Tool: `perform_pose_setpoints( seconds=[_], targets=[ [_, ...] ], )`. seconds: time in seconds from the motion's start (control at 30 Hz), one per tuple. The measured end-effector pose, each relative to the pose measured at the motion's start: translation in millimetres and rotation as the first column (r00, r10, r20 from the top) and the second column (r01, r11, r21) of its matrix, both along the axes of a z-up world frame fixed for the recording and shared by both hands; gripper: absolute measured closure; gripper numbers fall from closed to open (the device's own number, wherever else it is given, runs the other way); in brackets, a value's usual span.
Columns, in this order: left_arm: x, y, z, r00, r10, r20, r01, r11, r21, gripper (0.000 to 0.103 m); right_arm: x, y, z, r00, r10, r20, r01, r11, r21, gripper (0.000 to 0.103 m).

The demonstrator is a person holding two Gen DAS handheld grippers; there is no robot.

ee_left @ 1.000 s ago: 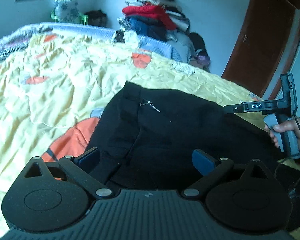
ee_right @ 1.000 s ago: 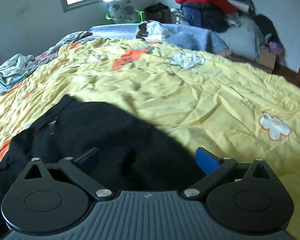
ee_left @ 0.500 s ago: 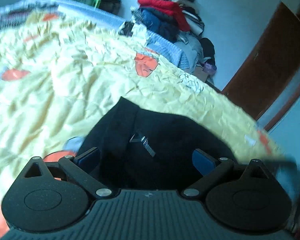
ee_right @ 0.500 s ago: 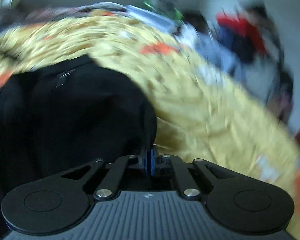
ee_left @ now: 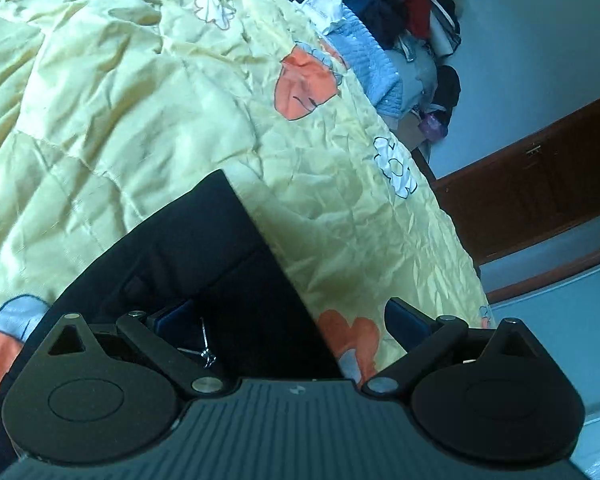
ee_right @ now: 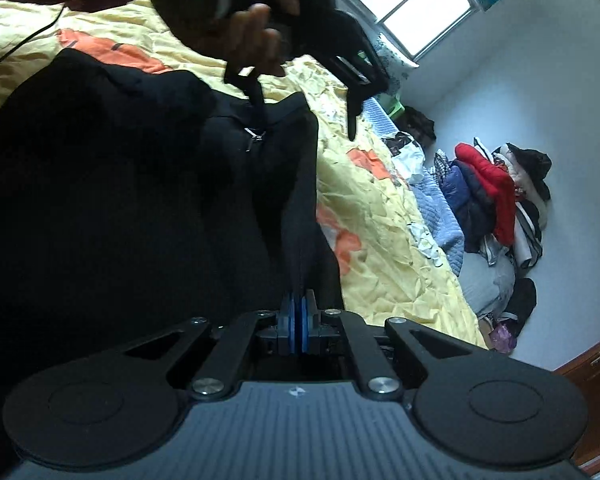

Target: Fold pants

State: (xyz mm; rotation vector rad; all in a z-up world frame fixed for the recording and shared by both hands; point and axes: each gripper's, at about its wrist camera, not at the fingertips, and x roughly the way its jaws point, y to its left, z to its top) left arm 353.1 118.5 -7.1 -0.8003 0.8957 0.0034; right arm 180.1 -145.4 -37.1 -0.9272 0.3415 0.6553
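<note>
Black pants lie on a yellow flowered quilt on the bed. My left gripper is open, its jaws straddling the pants' right edge near a metal zipper pull. My right gripper is shut on an edge of the pants and holds that edge raised as a taut fold. The left gripper also shows in the right wrist view, held by a hand over the far end of the pants.
A pile of clothes lies by the white wall beyond the bed. A blue blanket lies at the quilt's far edge. A brown wooden door stands at the right. A window is behind the bed.
My right gripper shut on the pants' edge and lifted it, tilting over. My left gripper stayed open and moved along to the pants' edge near the zipper pull.
</note>
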Motion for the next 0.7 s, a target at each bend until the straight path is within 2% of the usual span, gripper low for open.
perform_pose_setpoints(
  seconds=[0.03,0.07,0.1,0.13,0.17,0.3,0.43,0.6,0.7],
  targets=[
    [-0.9,-1.0,0.4,1.0,0.002,-0.002,-0.002,1.0,0.01,0.018,-1.6,0.2,-0.7,1.0,-0.005,-0.003,0.005,1.0,0.003,0.1],
    [-3.8,-2.3,1.1,1.0,-0.001,0.003,0.001,1.0,0.019,0.047,-0.4,0.5,-0.7,1.0,-0.015,-0.013,0.015,1.0,0.013,0.1],
    [-7.2,-4.1,1.3,1.0,-0.017,0.004,0.017,1.0,0.024,0.065,0.9,0.1,0.4,0.999,-0.026,-0.021,0.026,0.999,0.031,0.1],
    [-10.6,-5.3,0.7,0.999,-0.033,-0.003,0.033,0.999,0.029,0.092,-2.7,-1.0,2.6,0.999,-0.037,-0.027,0.038,0.998,0.047,0.1],
    [-16.9,-4.3,-0.4,0.999,-0.033,0.0,0.033,0.999,0.014,0.099,-0.5,-1.5,5.6,0.998,-0.054,-0.044,0.057,0.996,0.07,0.1],
    [-64.1,1.3,14.3,0.995,-0.019,0.097,0.014,0.999,0.05,0.1,-10.8,-8.0,20.3,0.988,-0.092,-0.127,0.114,0.978,0.177,0.1],
    [-130.9,12.8,31.7,0.984,-0.049,0.172,0.036,0.996,0.082,0.1,-40.6,-13.5,35.8,0.971,-0.057,-0.234,0.124,0.951,0.282,0.1],
    [-200.1,28.2,23.0,0.985,-0.106,0.136,0.091,0.989,0.114,0.1,-95.0,-7.0,39.3,0.935,0.004,-0.355,0.124,0.933,0.338,0.1],
    [-221.7,29.0,4.0,0.987,-0.139,0.084,0.125,0.981,0.151,0.1,-120.3,5.6,27.0,0.928,-0.002,-0.372,0.118,0.95,0.29,0.1]
  ],
)
